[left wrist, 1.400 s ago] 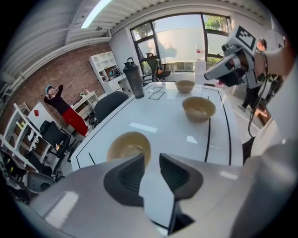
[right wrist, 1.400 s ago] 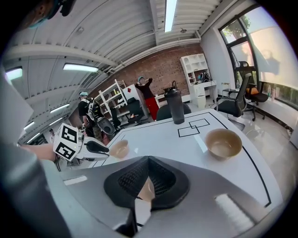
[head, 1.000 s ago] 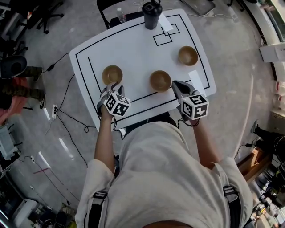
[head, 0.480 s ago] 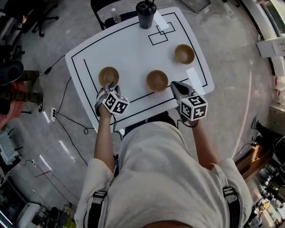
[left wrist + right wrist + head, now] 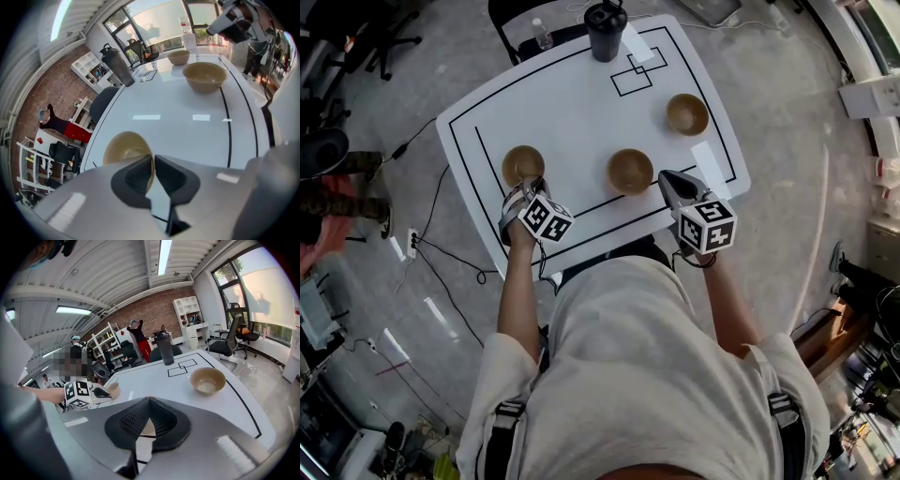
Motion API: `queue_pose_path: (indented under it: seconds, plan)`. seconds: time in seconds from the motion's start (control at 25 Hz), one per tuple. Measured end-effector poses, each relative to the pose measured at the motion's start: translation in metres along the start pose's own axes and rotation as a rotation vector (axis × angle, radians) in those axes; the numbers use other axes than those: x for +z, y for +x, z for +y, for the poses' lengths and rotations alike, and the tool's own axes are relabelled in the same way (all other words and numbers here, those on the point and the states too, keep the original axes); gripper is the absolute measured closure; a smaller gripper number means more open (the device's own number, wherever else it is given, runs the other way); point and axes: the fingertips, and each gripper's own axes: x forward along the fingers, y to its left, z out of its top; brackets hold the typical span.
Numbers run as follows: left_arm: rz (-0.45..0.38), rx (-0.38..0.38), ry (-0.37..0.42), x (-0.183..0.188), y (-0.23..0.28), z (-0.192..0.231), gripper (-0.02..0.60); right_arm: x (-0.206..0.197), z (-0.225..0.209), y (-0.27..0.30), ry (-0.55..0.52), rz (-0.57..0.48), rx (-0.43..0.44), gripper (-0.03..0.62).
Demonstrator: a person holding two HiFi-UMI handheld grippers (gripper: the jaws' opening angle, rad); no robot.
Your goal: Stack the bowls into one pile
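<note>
Three tan bowls stand on the white table [image 5: 572, 103]: a left bowl [image 5: 523, 162], a middle bowl [image 5: 630, 171] and a far right bowl [image 5: 687, 113]. My left gripper [image 5: 528, 187] points steeply down at the left bowl's near rim. Its jaws have just been closing, and in the left gripper view the left gripper [image 5: 153, 161] pinches the rim of that bowl [image 5: 123, 146]. My right gripper [image 5: 665, 177] is shut and empty, just right of the middle bowl. In the right gripper view the right gripper [image 5: 149, 405] hides most of the middle bowl [image 5: 145, 428].
A black tumbler [image 5: 607, 30] stands at the table's far edge beside small taped squares [image 5: 636, 73]. Black tape lines frame the tabletop. Office chairs, cables and a person stand on the floor around the table.
The left gripper's jaws have come together on the near rim of the left bowl, and the gripper has sunk a little. The right gripper has stayed where it was.
</note>
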Motion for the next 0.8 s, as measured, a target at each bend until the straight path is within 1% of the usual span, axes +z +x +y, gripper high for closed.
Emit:
queue_pose_path:
  seconds: [0.16,0.28,0.56,0.8]
  plan:
    - [0.001,0.018,-0.006,-0.001,-0.003,0.001,0.558,0.002,0.001,0.000,-0.003,0.000,0.005,0.595]
    - [-0.005,0.040,0.007,0.000,-0.008,0.004,0.558,0.002,0.004,0.001,-0.009,0.002,0.010,0.594]
    - [-0.039,0.070,0.003,0.015,-0.018,0.010,0.557,0.006,0.004,0.000,-0.020,-0.005,0.022,0.594]
    - [-0.069,0.073,0.050,0.034,-0.027,0.005,0.557,0.007,0.002,-0.006,-0.017,-0.016,0.019,0.595]
